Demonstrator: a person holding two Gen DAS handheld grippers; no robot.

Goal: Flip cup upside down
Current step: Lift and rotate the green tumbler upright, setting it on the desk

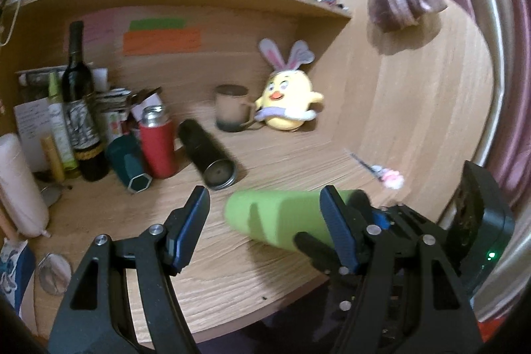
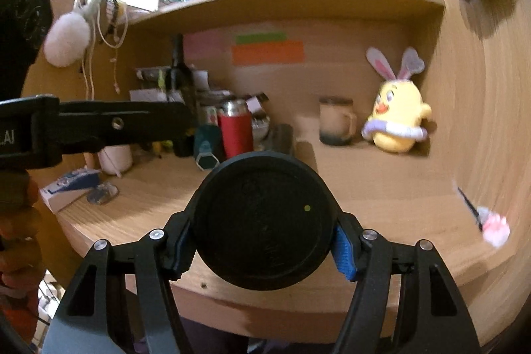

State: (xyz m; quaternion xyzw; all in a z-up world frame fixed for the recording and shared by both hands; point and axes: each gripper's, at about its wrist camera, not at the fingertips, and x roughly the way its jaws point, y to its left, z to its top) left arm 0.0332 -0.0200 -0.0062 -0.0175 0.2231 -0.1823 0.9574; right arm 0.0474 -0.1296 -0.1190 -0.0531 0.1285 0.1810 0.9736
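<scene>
A green cup (image 1: pixel 275 216) with a black lid lies horizontal above the wooden desk (image 1: pixel 232 261), held by my right gripper. In the right wrist view the cup's black lid end (image 2: pixel 265 221) faces the camera, clamped between my right gripper's (image 2: pixel 265 249) fingers. My left gripper (image 1: pixel 262 228) is open and empty, its fingers on either side of the green cup's body in the view, without touching it. The left gripper also shows in the right wrist view (image 2: pixel 99 125) at the left.
A black flask (image 1: pixel 207 153) lies on its side on the desk. A red thermos (image 1: pixel 157 145), a teal cup (image 1: pixel 129 165), a wine bottle (image 1: pixel 78 102), a beige mug (image 1: pixel 232 111) and a yellow chick toy (image 1: pixel 287 102) stand at the back. A pen with a pink top (image 1: pixel 381 171) lies at the right.
</scene>
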